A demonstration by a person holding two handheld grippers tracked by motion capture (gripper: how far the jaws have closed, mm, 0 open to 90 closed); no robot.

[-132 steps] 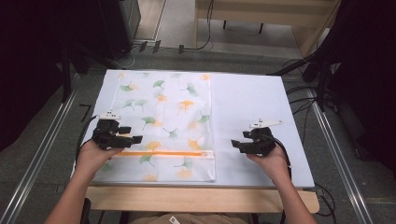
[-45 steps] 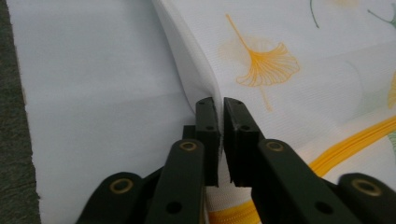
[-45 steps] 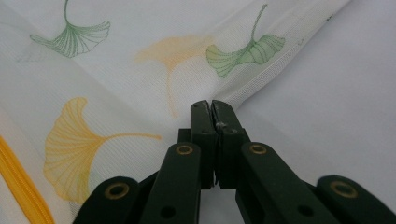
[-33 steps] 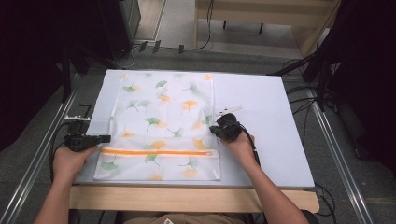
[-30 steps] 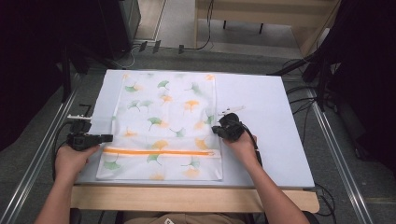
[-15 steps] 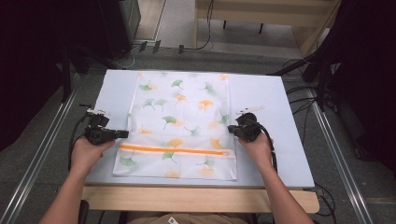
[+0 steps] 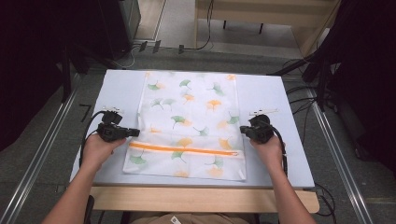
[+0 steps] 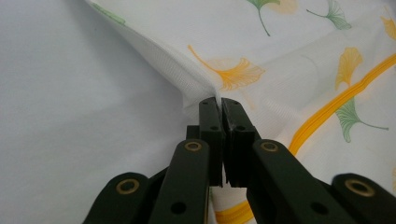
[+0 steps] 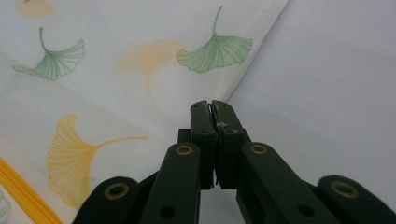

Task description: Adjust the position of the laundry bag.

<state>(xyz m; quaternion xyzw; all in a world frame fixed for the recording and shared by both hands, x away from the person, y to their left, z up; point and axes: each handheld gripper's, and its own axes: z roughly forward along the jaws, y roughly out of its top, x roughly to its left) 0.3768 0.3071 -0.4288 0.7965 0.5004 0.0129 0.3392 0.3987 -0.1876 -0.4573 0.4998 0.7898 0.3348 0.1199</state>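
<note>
A white mesh bag (image 7: 191, 116) printed with green and orange ginkgo leaves lies flat on the pale table (image 7: 275, 93). An orange zipper (image 7: 184, 150) runs across it near the front. My left gripper (image 7: 136, 132) is shut on the bag's left edge, and in the left gripper view the cloth (image 8: 196, 60) lifts into a ridge at the shut jaws (image 8: 222, 103). My right gripper (image 7: 243, 130) is shut on the bag's right edge. In the right gripper view that edge (image 9: 252, 60) runs down into the shut jaws (image 9: 212, 106).
Metal rails (image 7: 42, 149) run along both sides of the table, with cables (image 7: 303, 100) on the floor at the right. A wooden front edge (image 7: 201, 198) borders the table near the person. Bare tabletop lies left and right of the bag.
Both grippers have moved right with the bag, which slid from the table's left part toward its middle. Before that, the right gripper came in to the bag's right edge and closed.
</note>
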